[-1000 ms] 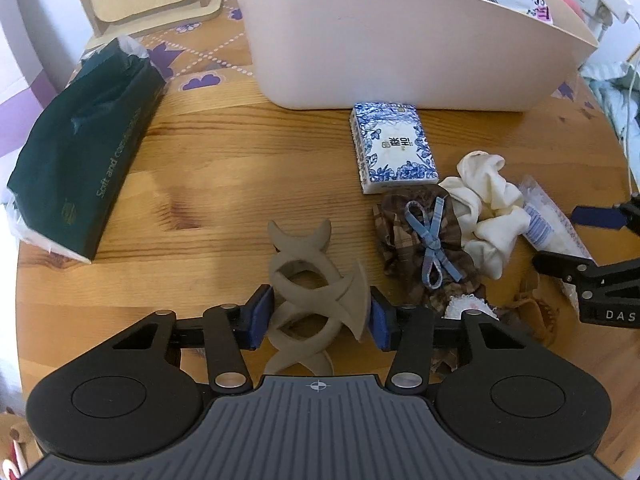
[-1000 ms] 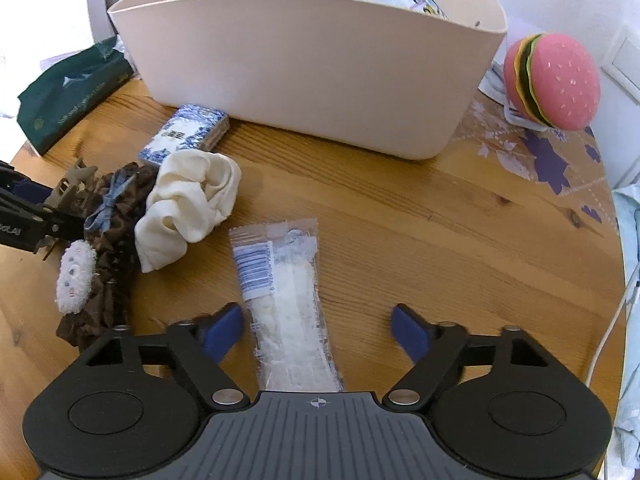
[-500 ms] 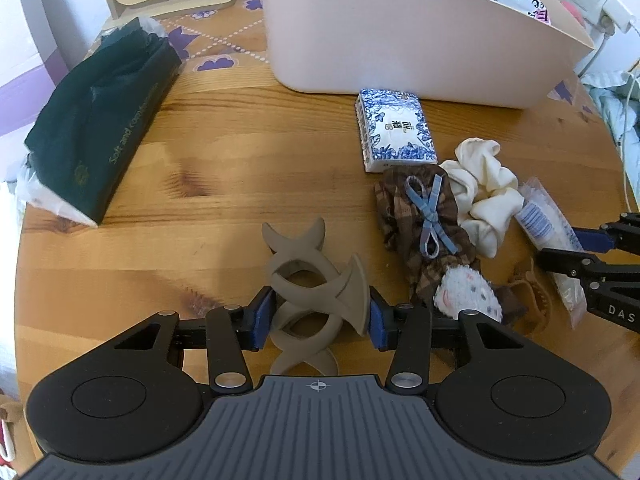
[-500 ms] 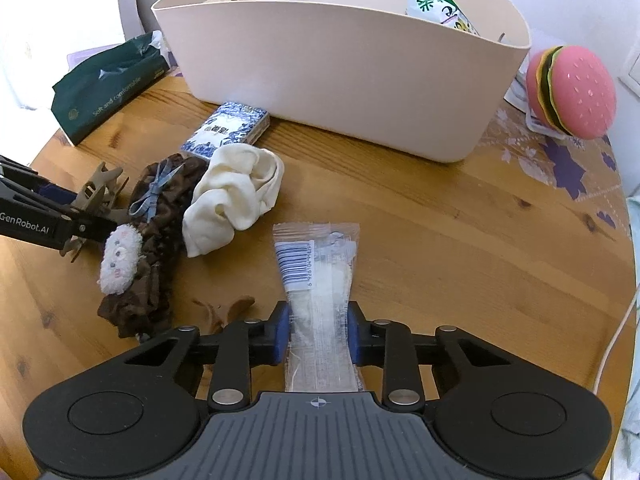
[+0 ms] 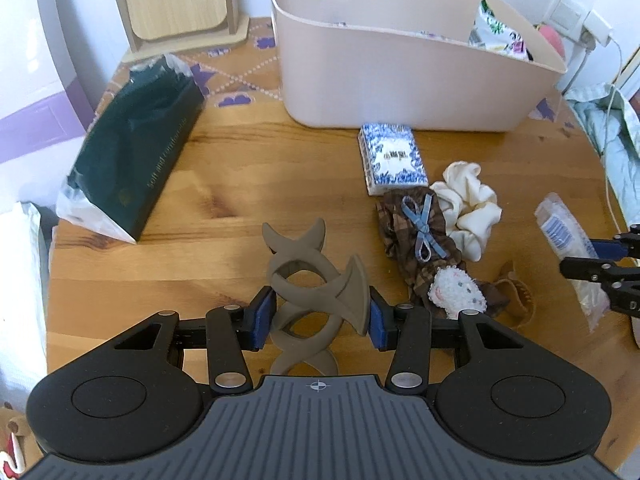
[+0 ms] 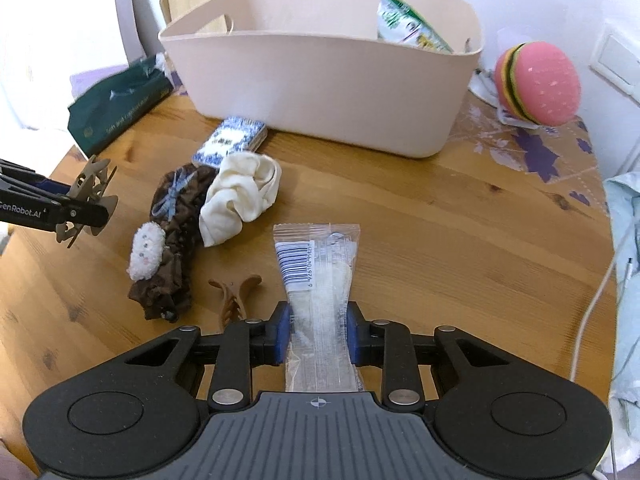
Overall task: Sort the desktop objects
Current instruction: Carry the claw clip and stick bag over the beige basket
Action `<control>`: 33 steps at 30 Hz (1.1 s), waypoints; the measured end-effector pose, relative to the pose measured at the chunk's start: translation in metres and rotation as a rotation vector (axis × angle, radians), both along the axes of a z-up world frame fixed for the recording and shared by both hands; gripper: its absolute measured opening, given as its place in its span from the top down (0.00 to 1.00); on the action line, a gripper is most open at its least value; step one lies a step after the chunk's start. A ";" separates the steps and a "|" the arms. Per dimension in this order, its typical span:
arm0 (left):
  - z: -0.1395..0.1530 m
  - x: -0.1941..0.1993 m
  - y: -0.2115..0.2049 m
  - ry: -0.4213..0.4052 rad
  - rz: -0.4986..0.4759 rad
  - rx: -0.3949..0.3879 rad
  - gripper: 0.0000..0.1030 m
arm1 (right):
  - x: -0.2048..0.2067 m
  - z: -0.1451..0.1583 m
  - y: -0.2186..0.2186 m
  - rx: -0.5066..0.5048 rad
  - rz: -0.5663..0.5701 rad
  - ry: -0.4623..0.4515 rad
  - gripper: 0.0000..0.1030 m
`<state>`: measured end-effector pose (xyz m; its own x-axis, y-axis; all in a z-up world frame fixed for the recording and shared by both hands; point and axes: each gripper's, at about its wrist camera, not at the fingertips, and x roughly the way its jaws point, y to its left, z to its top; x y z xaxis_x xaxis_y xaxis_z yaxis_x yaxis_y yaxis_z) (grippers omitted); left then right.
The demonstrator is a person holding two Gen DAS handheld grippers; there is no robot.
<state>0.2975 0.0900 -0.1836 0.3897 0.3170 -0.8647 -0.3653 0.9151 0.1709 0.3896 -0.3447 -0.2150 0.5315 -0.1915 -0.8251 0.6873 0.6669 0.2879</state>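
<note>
My left gripper (image 5: 318,318) is shut on a grey-brown hair claw clip (image 5: 312,284) and holds it above the wooden table (image 5: 240,168). My right gripper (image 6: 318,334) is shut on a clear plastic packet (image 6: 320,276) with a barcode, lifted off the table. A beige bin (image 5: 400,80) stands at the back, a snack bag inside it (image 6: 408,26). On the table lie a blue-white tissue pack (image 5: 392,158), a cream scrunchie (image 5: 468,204), a brown plaid scrunchie with a blue bow (image 5: 420,240) and a small brown claw clip (image 6: 236,292).
A dark green tissue pack (image 5: 136,156) lies at the left edge. A wooden stand (image 5: 180,4) is behind it. A pink burger plush (image 6: 536,84) sits right of the bin. A white cable (image 6: 596,292) and light cloth hang at the right edge.
Both grippers have risen and pulled back with their loads. The right gripper closed on the packet one second ago to half a second ago and has lifted it since.
</note>
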 end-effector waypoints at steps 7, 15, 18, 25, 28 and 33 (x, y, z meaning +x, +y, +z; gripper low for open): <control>0.018 0.002 0.002 -0.044 -0.020 0.022 0.53 | -0.017 0.029 -0.006 -0.023 -0.048 -0.057 0.74; 0.050 0.016 0.007 -0.125 -0.044 0.055 0.53 | -0.028 0.065 -0.023 -0.083 -0.107 -0.119 0.74; 0.062 0.024 0.009 -0.152 -0.058 0.068 0.53 | -0.030 0.076 -0.033 -0.106 -0.119 -0.138 0.74; 0.081 0.046 0.013 -0.201 -0.078 0.093 0.53 | -0.030 0.094 -0.056 -0.143 -0.147 -0.169 0.74; 0.088 0.058 0.013 -0.224 -0.082 0.091 0.53 | -0.028 0.097 -0.067 -0.153 -0.158 -0.177 0.74; 0.097 0.078 0.011 -0.253 -0.104 0.095 0.53 | -0.018 0.101 -0.083 -0.170 -0.164 -0.193 0.74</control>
